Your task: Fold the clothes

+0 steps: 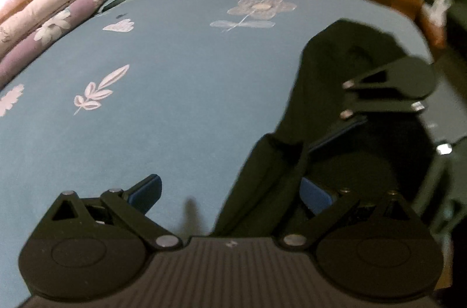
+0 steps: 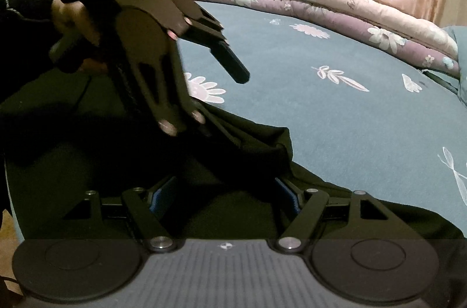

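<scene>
Your left tongs point(image 1: 230, 191) and right tongs point(image 2: 224, 191) both stand spread wide, gripping nothing. The dark garment point(image 1: 321, 68) lies rumpled on the bed point(image 1: 175, 74) between and ahead of both. Risk: closing now pinches several bunched layers, skewing the fold.

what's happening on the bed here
A person holds a gripper in each hand over a dark garment on a blue flowered sheet. The left gripper is wide open, with a fold of the cloth lying between its fingers. The right gripper is open too, low over the garment. The garment looks bunched, not yet folded flat. A rolled quilt lies along the far side.
</scene>
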The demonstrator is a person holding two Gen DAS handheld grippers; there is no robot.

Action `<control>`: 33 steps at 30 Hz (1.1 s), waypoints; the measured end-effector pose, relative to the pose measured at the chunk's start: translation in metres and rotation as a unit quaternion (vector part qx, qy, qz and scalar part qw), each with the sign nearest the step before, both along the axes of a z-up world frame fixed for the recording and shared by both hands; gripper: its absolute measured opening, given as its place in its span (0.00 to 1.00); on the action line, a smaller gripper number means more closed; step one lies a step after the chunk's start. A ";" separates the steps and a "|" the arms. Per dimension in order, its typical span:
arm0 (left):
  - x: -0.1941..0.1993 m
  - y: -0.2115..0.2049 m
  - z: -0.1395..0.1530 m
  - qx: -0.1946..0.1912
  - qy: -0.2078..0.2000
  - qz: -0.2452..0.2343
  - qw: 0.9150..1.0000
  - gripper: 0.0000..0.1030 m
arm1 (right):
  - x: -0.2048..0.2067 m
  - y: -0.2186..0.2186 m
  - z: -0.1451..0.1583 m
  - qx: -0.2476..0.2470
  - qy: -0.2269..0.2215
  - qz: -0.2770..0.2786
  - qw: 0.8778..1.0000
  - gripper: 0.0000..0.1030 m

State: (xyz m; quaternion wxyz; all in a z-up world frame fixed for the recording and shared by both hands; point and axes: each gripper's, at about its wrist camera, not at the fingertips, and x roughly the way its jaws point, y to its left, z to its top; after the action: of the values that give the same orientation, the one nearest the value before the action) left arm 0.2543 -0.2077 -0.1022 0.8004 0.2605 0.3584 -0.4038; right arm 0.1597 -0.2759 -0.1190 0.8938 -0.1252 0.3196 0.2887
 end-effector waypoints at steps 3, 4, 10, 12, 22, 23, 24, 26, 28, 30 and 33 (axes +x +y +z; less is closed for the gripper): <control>0.001 0.000 0.008 -0.017 0.006 -0.001 1.000 0.97 | -0.002 0.000 0.000 0.002 -0.001 0.002 1.000 0.76; -0.001 0.003 0.012 -0.029 0.005 -0.006 1.000 0.97 | -0.002 -0.001 0.000 0.002 0.000 0.002 1.000 0.76; 0.010 0.001 0.013 -0.019 0.000 0.011 1.000 0.97 | -0.002 0.001 -0.001 -0.001 0.001 0.006 1.000 0.76; 0.011 -0.003 0.005 -0.008 0.015 0.005 1.000 0.97 | -0.003 0.000 0.000 0.001 0.000 0.006 1.000 0.76; 0.019 -0.023 -0.007 0.000 -0.005 0.023 1.000 0.97 | -0.010 0.000 0.004 0.003 -0.010 0.011 1.000 0.76; 0.022 -0.025 -0.008 -0.002 -0.007 0.028 1.000 0.97 | -0.010 -0.001 0.004 0.003 -0.012 0.009 1.000 0.76; 0.024 -0.027 -0.009 -0.003 -0.009 0.033 0.999 0.97 | -0.011 -0.002 0.005 0.004 -0.015 0.006 1.000 0.76; 0.030 -0.019 -0.008 -0.014 -0.032 0.061 0.998 0.97 | -0.012 -0.004 0.008 0.008 -0.020 0.001 1.000 0.76; 0.043 -0.007 -0.009 -0.017 -0.039 0.106 0.993 0.97 | -0.013 -0.006 0.010 0.013 -0.024 -0.002 1.000 0.76; 0.062 0.009 -0.012 -0.024 -0.031 0.158 0.987 0.97 | -0.014 -0.006 0.011 0.012 -0.028 -0.006 1.000 0.78; 0.074 0.036 -0.005 -0.081 0.016 0.207 0.975 0.96 | -0.015 -0.006 0.011 0.010 -0.030 -0.014 0.999 0.80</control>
State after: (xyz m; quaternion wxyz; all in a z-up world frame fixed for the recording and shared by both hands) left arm 0.3286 -0.1719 -0.1067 0.8794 0.1083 0.3831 -0.2611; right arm 0.1445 -0.2821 -0.1084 0.9082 -0.1205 0.2910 0.2756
